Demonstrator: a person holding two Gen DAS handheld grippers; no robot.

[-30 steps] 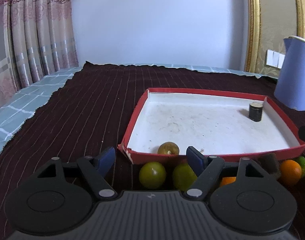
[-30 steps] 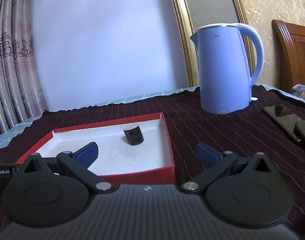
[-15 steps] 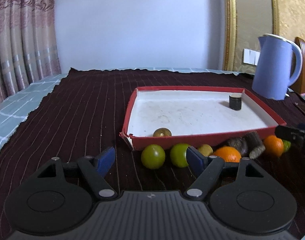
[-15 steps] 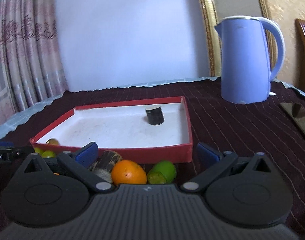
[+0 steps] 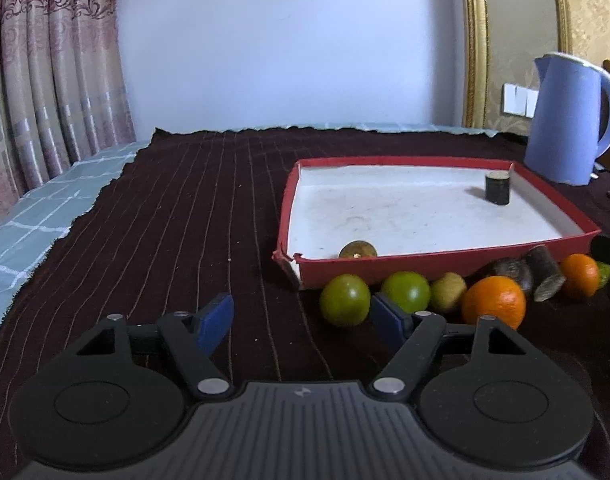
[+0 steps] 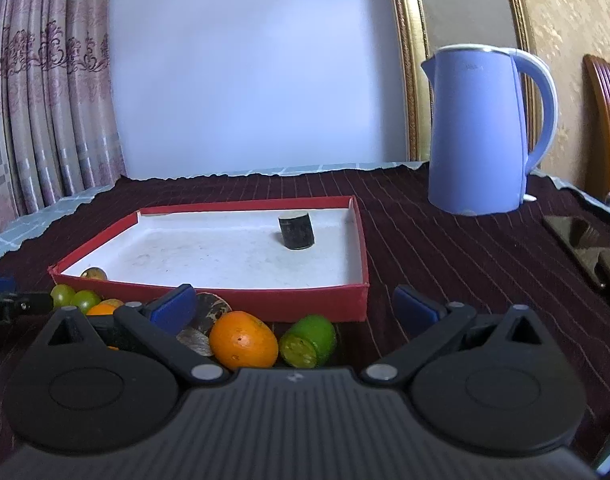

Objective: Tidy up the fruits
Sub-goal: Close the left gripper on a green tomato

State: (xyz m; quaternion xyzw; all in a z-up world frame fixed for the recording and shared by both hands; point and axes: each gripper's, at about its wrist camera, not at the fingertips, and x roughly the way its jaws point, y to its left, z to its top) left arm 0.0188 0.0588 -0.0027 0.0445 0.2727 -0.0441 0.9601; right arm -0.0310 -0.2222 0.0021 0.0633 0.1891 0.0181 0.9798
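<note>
1. The left gripper (image 5: 301, 316) hovers low over the dark striped cloth (image 5: 165, 240). Its blue-padded jaws stand apart and are closing slightly, with nothing between them. The nearest round green fruit (image 5: 345, 300) lies just ahead of its right pad.
2. The right gripper (image 6: 293, 306) is spread wide and holds nothing. An oval orange fruit (image 6: 244, 339) and a cut green lime (image 6: 309, 340) lie on the cloth just ahead, between its pads.
3. The loose fruits sit in a row on the cloth along the near wall of the red cardboard tray with a white floor (image 5: 445, 258). From the tray's near left corner: two green fruits, a small brownish fruit (image 5: 449, 292), a large round orange (image 5: 493, 306), then dark brown cut pieces (image 5: 545, 274).
4. Inside the tray, a small brown round fruit (image 5: 357, 249) rests against the near wall by the left corner. A short dark cylinder (image 5: 497, 188) stands upright near the far right corner.
5. A blue electric kettle (image 6: 481, 132) stands beyond the tray's right side, near the cloth's far edge.
6. Judged stage: early; most fruit is outside the tray.
7. Risks:
   - Round fruits touch; an off-centre closure could squeeze one out and set its neighbours rolling.
   - A low lift could strike the tray's near wall, which looks torn at the left corner.
   - Both grippers work the same row and could collide.
</note>
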